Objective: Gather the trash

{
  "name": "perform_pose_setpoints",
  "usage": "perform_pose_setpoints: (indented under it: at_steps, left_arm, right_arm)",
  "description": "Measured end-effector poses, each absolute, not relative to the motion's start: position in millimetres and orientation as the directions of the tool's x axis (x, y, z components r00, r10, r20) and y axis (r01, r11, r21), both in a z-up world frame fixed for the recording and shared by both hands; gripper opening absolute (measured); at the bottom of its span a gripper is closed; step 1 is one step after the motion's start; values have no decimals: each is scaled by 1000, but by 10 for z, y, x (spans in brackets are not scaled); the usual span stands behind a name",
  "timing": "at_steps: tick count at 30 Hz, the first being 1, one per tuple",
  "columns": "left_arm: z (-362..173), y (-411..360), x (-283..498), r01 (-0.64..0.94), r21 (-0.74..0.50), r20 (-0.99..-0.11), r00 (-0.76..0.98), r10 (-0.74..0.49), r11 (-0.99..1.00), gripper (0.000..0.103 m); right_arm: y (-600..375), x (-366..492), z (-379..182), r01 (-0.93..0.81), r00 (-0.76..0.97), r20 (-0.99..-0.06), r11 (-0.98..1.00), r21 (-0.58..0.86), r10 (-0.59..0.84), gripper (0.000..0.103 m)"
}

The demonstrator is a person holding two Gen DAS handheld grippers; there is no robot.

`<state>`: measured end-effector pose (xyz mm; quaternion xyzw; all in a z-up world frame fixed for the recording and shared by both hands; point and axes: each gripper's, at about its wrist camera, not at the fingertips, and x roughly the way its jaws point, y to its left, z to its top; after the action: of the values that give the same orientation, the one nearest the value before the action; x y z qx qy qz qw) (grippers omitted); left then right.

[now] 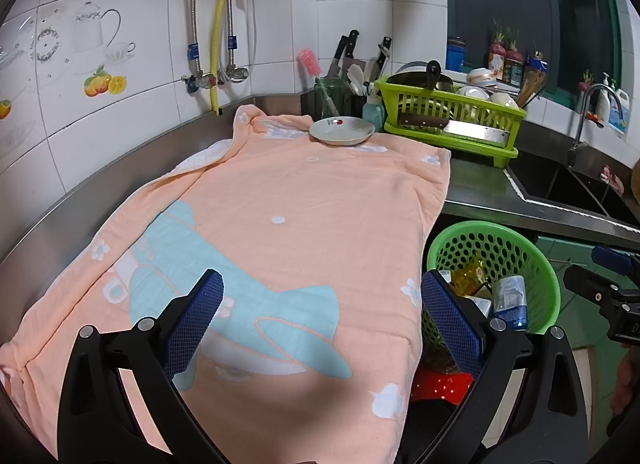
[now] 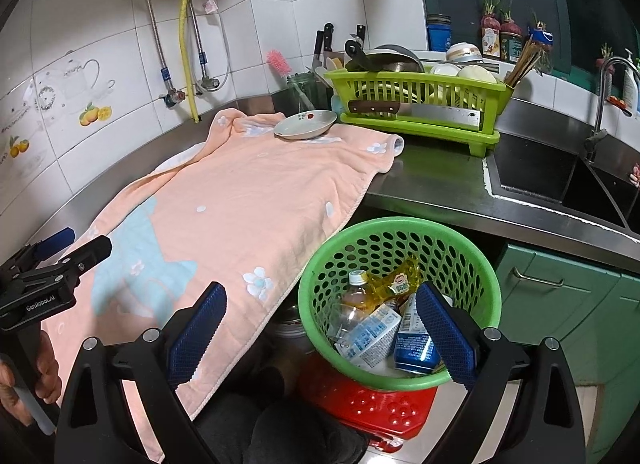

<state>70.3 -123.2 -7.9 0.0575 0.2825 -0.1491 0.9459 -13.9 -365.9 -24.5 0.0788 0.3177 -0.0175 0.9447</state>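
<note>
A green perforated basket (image 2: pixel 400 232) stands on a red stool (image 2: pixel 372 408) beside the counter. It holds a plastic bottle (image 2: pixel 354 296), a yellow wrapper (image 2: pixel 394 284), a white carton (image 2: pixel 370 336) and a blue can (image 2: pixel 412 344). The basket also shows in the left wrist view (image 1: pixel 492 232). My right gripper (image 2: pixel 320 332) is open and empty, hanging over the basket's near left rim. My left gripper (image 1: pixel 320 328) is open and empty above the peach towel (image 1: pixel 288 223); it also shows at the left of the right wrist view (image 2: pixel 74 244).
The towel (image 2: pixel 240 199) covers the steel counter (image 2: pixel 432 179). A white dish (image 1: pixel 342 129) sits on its far end. A lime dish rack (image 1: pixel 452 119) with a cleaver (image 1: pixel 456 127) and bowls stands behind. A sink (image 2: pixel 560 179) and tap (image 2: pixel 604 95) lie right.
</note>
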Motion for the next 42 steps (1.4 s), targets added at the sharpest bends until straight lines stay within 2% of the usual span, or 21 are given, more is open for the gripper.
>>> perform_pose_setpoints:
  at_steps: [42]
  left_arm:
    - [-114, -1263, 732, 313, 36, -568, 788, -239, 949, 98]
  right_arm:
    - [-3632, -64, -262, 65, 794, -607, 987, 144, 36, 92]
